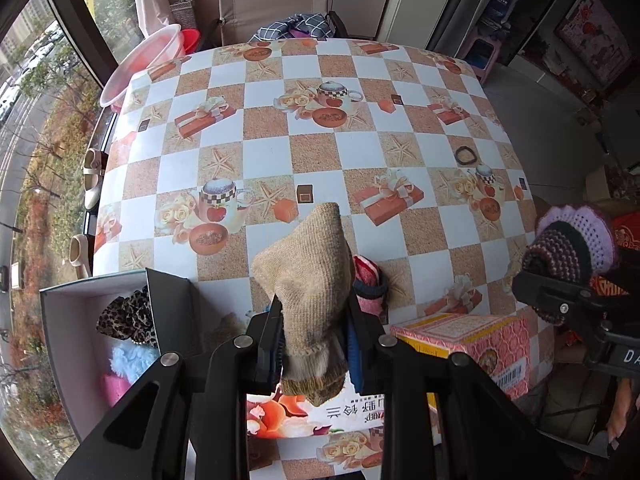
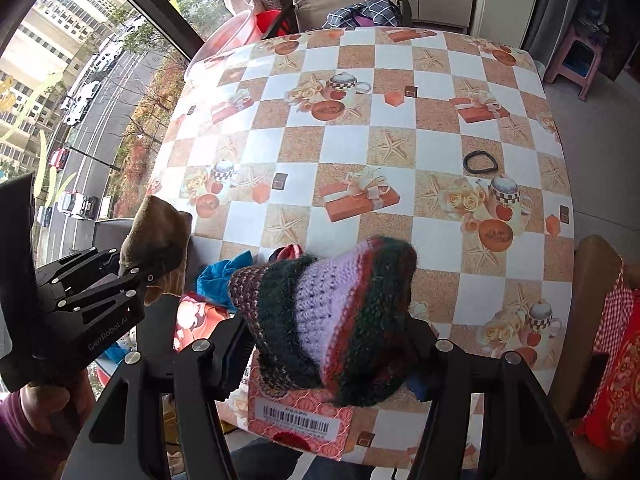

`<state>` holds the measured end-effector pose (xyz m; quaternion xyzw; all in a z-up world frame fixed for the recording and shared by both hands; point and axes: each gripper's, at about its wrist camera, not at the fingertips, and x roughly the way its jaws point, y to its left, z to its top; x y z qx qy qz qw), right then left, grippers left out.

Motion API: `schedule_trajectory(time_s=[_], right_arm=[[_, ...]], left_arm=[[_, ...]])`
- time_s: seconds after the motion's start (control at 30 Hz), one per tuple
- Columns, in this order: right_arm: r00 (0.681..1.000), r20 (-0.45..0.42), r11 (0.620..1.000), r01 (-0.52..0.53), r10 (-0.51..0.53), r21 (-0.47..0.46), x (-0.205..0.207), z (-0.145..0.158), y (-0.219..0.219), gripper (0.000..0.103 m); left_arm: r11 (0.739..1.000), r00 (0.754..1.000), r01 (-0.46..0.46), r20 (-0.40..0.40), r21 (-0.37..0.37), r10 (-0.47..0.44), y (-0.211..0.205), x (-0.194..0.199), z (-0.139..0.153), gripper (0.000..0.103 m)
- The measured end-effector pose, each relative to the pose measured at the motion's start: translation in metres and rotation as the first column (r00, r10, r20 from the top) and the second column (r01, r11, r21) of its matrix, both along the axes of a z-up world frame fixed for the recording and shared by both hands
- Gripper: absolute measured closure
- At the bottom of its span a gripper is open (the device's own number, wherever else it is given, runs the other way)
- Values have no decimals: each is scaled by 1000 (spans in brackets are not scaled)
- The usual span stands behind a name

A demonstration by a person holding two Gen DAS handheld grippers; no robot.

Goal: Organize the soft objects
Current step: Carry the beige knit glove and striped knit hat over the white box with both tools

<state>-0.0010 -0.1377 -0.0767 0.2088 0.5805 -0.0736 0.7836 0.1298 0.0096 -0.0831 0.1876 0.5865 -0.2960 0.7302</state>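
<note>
Left gripper (image 1: 316, 332) clamped on beige knit sock (image 1: 308, 276); right gripper (image 2: 332, 348) pinching striped crochet piece (image 2: 332, 312), possibly a hat; black hair tie (image 2: 480, 162) at two o'clock on checkered tablecloth (image 2: 352, 148).

This is a lived-in flat, high up. A table (image 1: 320, 140) wears a checked oilcloth printed with teapots and gift boxes. Beyond it stands a folding chair (image 1: 272, 8) with bundled clothes (image 1: 296, 26), and plastic wash basins (image 1: 140, 64) sit by a big window (image 2: 80, 92) over a street with parked cars. Pale shoes (image 1: 92, 178) line the sill, and a small plastic stool (image 2: 572, 56) waits on the tiled floor.
</note>
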Motion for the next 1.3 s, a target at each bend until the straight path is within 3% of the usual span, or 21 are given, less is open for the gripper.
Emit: schedule_trajectory(time_s=[0.5, 0.87, 1.3], right_arm=[[995, -6, 995, -102, 102, 23, -13, 10, 93, 40], [981, -48, 981, -184, 187, 63, -9, -5, 157, 40], [938, -73, 941, -337, 338, 26, 10, -3, 221, 40]], left_arm=[[998, 999, -34, -7, -59, 34, 90, -43, 21, 75], [982, 985, -175, -25, -70, 173, 162, -45, 17, 75], [942, 947, -322, -27, -91, 321, 222, -38, 11, 75]])
